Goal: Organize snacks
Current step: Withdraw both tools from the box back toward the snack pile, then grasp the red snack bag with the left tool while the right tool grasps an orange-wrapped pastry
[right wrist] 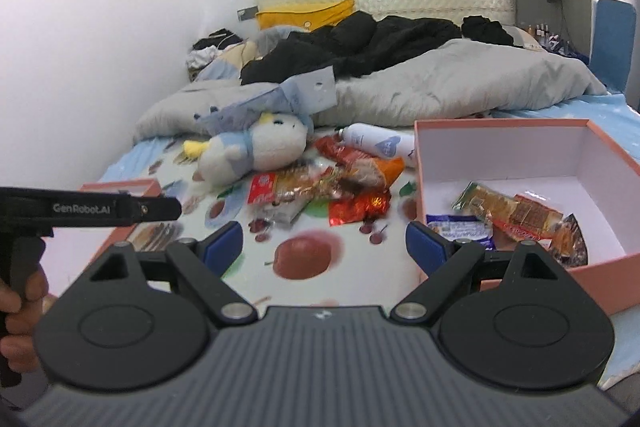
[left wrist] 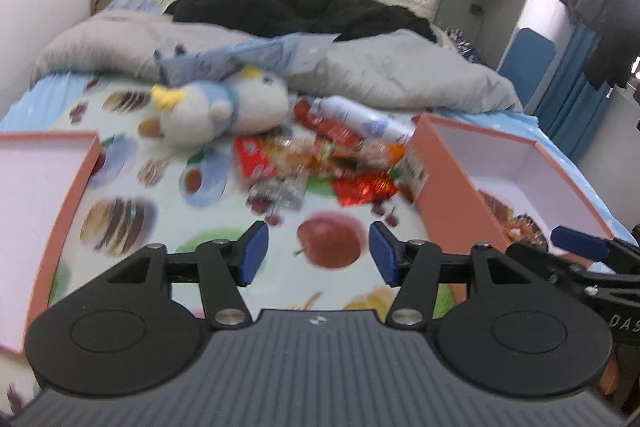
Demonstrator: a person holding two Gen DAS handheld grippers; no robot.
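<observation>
Both jaws stood released and empty; crinkly red foil snack packet (left wrist: pixel 365 187) lay straight ahead of the left gripper (left wrist: pixel 318 254), nearer it than the right gripper (right wrist: pixel 324 247).

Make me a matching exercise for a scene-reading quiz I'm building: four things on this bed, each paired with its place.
Things:
1. plush toy
2. white bottle
3. blue-wrapped snack
4. black clothing

Places:
A. inside the open pink box
B. lying behind the snack pile, next to the box
C. left of the snack pile
D. on the grey duvet

Pairs: 1-C, 2-B, 3-A, 4-D
</observation>
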